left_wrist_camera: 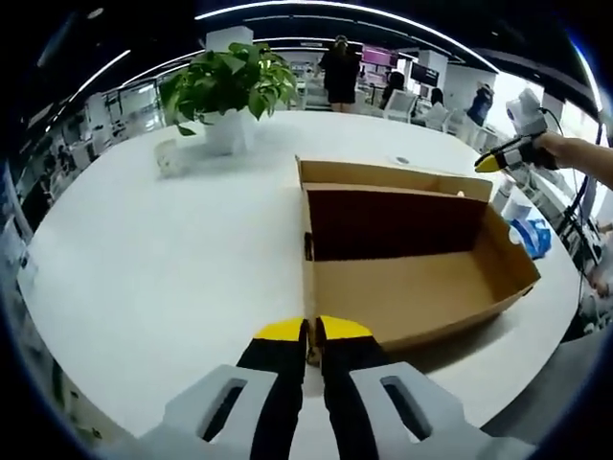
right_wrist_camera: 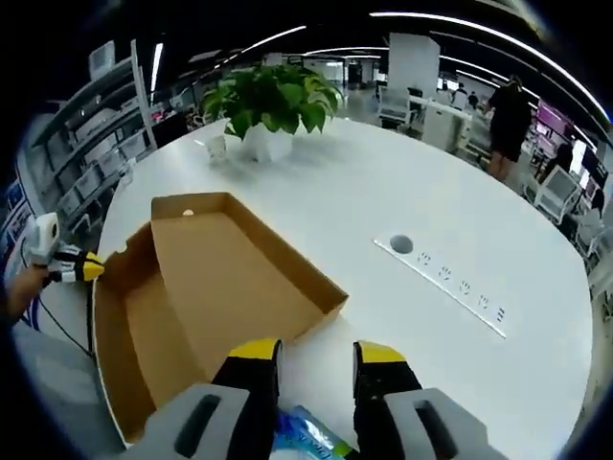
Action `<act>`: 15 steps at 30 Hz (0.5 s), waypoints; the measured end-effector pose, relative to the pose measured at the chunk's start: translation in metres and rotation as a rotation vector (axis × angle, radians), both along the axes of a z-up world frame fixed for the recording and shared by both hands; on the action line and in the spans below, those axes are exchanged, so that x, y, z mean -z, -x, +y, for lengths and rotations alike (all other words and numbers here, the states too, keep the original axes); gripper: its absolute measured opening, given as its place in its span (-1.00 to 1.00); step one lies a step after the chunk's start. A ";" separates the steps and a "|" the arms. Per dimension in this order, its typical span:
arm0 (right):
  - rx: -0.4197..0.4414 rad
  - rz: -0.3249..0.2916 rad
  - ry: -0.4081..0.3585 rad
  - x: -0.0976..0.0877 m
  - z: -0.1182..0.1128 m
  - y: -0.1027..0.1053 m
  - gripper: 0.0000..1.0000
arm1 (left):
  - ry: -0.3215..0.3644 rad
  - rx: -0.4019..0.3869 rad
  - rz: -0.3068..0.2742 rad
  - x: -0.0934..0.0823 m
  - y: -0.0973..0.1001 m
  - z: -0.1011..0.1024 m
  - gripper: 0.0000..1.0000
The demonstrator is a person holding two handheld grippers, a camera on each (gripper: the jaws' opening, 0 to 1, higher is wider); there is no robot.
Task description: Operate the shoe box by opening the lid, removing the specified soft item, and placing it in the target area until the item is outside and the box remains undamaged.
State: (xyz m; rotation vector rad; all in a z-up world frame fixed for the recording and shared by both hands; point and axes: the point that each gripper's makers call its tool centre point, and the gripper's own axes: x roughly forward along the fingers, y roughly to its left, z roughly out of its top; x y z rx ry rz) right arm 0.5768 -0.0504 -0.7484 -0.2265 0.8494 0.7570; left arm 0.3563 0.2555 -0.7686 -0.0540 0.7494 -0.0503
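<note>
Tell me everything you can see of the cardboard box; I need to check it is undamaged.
The cardboard box is plain brown corrugated board, a shallow open tray with low walls, lying flat on the white table. Its interior looks empty in both views. A flap stands along one long side. The left gripper is shut on a near corner edge. No tears or crushing show. The right gripper hovers open above the opposite edge, a blue packet beneath it.

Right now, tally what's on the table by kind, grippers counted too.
Cardboard box, open: 1
Potted plant: 1
Small white cup: 1
Blue-and-clear plastic packet: 1
Grippers: 2, left gripper shut on the box wall, right gripper open
Total: 6
</note>
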 end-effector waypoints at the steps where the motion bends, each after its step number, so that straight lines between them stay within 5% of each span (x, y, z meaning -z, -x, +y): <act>1: 0.017 0.015 -0.014 0.001 0.002 0.000 -0.49 | -0.002 -0.001 -0.001 0.000 0.000 0.000 -0.96; 15: 0.142 0.064 -0.054 0.025 0.019 -0.004 -0.60 | 0.004 -0.019 -0.013 0.001 -0.002 0.004 -0.96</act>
